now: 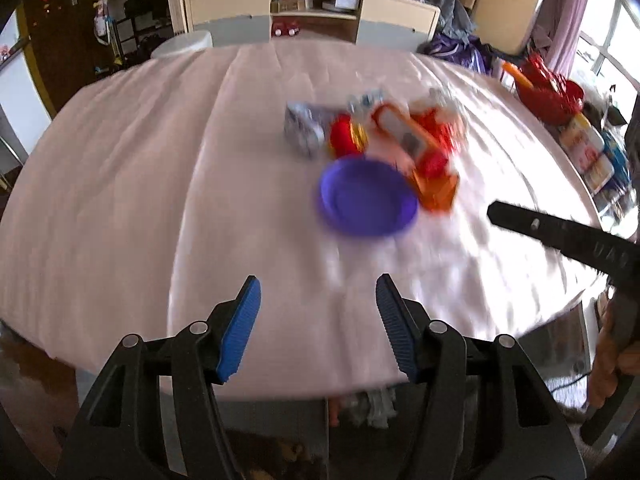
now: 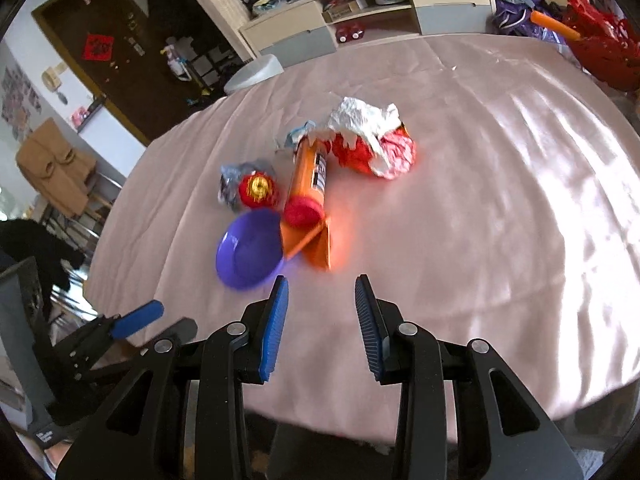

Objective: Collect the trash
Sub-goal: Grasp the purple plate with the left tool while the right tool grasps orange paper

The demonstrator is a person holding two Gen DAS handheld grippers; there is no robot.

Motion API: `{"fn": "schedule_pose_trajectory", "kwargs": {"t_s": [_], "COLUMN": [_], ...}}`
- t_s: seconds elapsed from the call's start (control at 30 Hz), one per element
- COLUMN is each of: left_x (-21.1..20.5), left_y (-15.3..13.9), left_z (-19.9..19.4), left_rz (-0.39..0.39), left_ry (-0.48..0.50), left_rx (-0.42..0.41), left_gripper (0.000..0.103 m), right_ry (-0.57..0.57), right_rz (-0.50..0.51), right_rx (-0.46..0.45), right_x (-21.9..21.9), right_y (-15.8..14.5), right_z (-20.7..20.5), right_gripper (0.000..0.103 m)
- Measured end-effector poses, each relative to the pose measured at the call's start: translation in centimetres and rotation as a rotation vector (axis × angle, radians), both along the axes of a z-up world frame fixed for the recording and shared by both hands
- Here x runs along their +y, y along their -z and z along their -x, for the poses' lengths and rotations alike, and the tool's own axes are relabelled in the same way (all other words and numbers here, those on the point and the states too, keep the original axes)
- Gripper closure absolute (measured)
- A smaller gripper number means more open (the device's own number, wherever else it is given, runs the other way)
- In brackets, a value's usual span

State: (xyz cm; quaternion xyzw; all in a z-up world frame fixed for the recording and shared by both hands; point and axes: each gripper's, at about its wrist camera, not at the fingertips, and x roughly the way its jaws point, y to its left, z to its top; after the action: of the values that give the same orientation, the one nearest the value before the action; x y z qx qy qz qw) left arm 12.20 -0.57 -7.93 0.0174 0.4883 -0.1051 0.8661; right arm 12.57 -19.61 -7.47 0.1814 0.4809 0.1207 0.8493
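A pile of trash lies mid-table: a purple plate, an orange carton, a round red wrapper, a crumpled silver-blue wrapper, and a crumpled white-and-red wrapper. My left gripper is open and empty above the near table edge, short of the plate. My right gripper is open and empty, just short of the carton's open end. The left view is motion-blurred.
The table wears a pink cloth. The right gripper's body shows at the left view's right; the left gripper shows at the right view's lower left. A red basket and a cabinet stand behind.
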Motion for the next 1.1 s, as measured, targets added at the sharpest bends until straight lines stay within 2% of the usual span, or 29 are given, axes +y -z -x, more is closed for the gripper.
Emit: {"fn": "schedule_pose_trajectory", "kwargs": {"t_s": [0.13,0.3,0.6,0.73,1.0,1.1], "left_x": [-0.4,-1.2,-2.2,-2.6,-2.6,-2.3], "left_y": [-0.5,-0.2,2.3,2.7,2.6,2.3], "left_z": [-2.4,-4.5,-6.9,-7.0,-6.1,-5.5], "left_rz": [0.000,0.013,0.037,0.040,0.047,0.046], "left_ry": [0.008,0.011,0.024,0.027,0.028,0.019], "left_rx": [-0.011,-0.009,0.041,0.043,0.047,0.048], "left_gripper": [0.056,0.057,0.067,0.076,0.087,0.100], "right_ry": [0.005,-0.001,-0.025,-0.042,-0.043,-0.043], "right_rz": [-0.022,-0.036,-0.034,-0.038,-0.017,0.005], "right_rx": [0.005,0.014,0.027,0.022,0.011,0.008], "right_x": [0.1,0.5,1.7,1.8,1.0,0.6], "right_y": [0.5,1.1,2.4,2.7,2.3,1.8], "right_z": [-1.8,-3.1,-4.2,-4.2,-3.3,-2.6], "right_gripper": [0.068,0.068,0.069,0.079,0.089,0.091]}}
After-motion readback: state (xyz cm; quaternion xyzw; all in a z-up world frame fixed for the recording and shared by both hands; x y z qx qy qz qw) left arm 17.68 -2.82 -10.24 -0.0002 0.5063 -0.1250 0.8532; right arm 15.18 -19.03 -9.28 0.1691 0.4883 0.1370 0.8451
